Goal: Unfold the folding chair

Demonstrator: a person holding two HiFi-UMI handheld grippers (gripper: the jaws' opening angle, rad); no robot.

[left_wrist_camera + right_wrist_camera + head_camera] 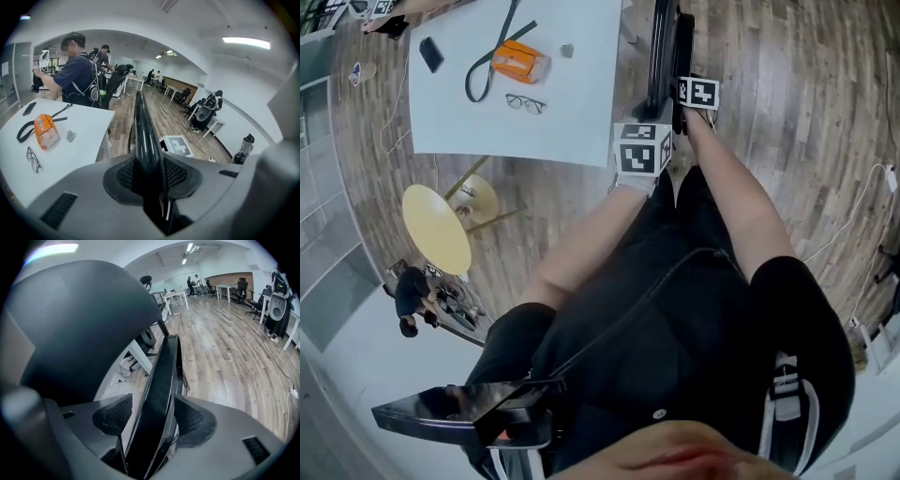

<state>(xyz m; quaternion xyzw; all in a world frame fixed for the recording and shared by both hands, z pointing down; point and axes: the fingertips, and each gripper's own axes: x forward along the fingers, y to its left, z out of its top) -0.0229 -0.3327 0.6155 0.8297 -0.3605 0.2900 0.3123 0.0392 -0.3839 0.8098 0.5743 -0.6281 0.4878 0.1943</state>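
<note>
The folded black folding chair (666,47) stands upright beside the white table, seen edge-on from above. My left gripper (649,141) is on its near edge. In the left gripper view the chair's thin glossy edge (143,131) runs between the pads (124,173), which press on it from both sides. My right gripper (694,94) is a little farther along the chair. In the right gripper view a black panel of the chair (161,385) passes between the jaws, which stand wide, with a gap at the left pad (115,416).
The white table (572,112) carries an orange pouch (520,61), a black strap, glasses (525,103) and a phone (431,53). A round yellow stool (436,225) stands left of my legs. A person (77,75) stands at the table's far side. Wooden floor lies to the right.
</note>
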